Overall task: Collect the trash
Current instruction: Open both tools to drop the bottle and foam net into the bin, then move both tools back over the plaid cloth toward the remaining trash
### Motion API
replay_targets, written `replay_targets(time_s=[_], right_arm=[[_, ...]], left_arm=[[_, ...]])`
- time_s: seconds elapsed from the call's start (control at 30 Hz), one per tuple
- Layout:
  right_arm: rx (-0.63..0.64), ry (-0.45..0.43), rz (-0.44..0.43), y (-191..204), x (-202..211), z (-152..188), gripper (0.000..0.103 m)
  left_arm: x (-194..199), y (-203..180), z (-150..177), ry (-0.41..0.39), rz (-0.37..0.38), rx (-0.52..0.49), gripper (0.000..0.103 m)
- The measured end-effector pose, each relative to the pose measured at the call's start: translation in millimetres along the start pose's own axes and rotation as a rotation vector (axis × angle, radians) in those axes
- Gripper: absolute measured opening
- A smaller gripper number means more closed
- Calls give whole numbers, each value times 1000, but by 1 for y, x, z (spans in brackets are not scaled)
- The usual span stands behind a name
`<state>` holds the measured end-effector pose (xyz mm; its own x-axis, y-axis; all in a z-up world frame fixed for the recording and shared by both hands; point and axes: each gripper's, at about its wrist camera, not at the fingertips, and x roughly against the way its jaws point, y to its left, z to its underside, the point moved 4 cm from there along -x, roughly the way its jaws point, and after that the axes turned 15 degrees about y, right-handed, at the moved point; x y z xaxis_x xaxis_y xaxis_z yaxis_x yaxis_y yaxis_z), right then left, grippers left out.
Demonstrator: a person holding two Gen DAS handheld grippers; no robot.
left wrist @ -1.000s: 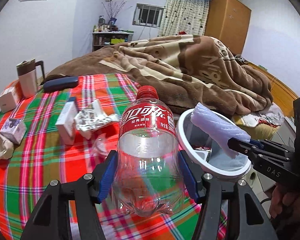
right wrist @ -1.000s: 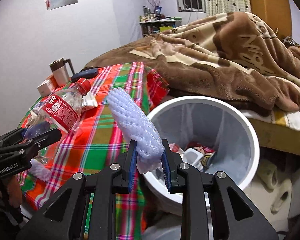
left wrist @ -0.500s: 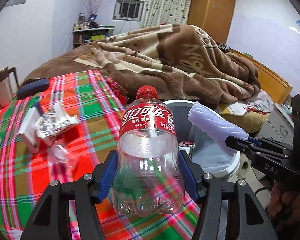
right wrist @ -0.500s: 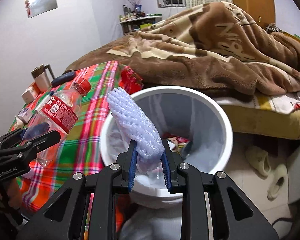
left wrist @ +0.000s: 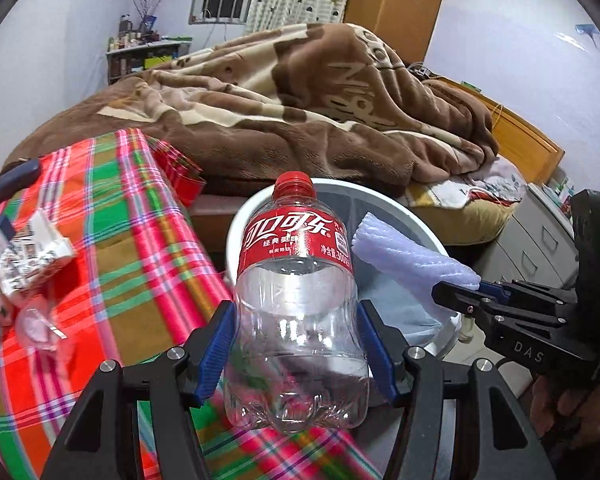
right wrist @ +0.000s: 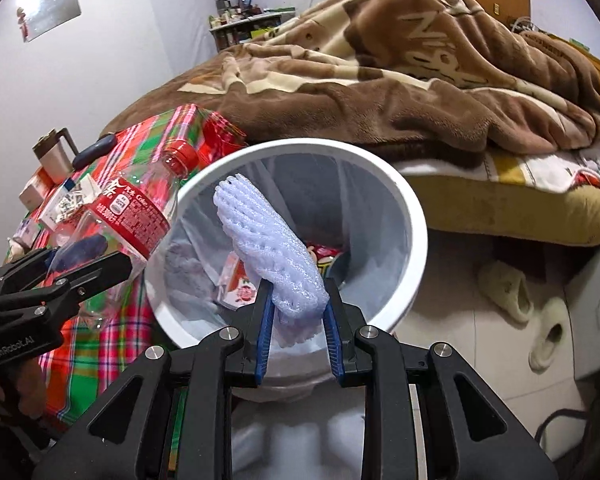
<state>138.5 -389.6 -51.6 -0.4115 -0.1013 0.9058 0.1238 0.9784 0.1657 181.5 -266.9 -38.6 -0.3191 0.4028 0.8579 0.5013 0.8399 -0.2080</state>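
Over the white bin (right wrist: 416, 240), both grippers are at the drop step. Left gripper (left wrist: 296, 354) has its jaws clamped on the empty cola bottle (left wrist: 296, 300) near the bin's left rim; right gripper (right wrist: 296, 332) has jaws that have just eased slightly, foam net (right wrist: 268, 240) between them. Next, I judge: release both. Inside lie wrappers (right wrist: 240, 288) on the liner.

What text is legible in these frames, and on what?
"可口可乐" and "300": red label of the plastic bottle in the left gripper.
"Coke": same label, right wrist view.
"DAS": side of the right gripper.
"GenRobot.AI": body of the left gripper, right wrist view.
Other label print, the white packet and the blanket lettering: not readable.
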Motion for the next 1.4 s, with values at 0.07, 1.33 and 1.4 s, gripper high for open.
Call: replay_targets(time_s=[0.07, 1.33, 1.4], right_arm=[[-13, 10, 1, -4, -2, 0, 29], [94, -93, -83, 47, 32, 7, 56], [104, -99, -88, 51, 34, 8, 56]], left_arm=[[-6, -2, -3, 11, 11, -6, 61], [60, 39, 33, -122, -55, 91, 66], [64, 44, 37, -126, -65, 103, 66]])
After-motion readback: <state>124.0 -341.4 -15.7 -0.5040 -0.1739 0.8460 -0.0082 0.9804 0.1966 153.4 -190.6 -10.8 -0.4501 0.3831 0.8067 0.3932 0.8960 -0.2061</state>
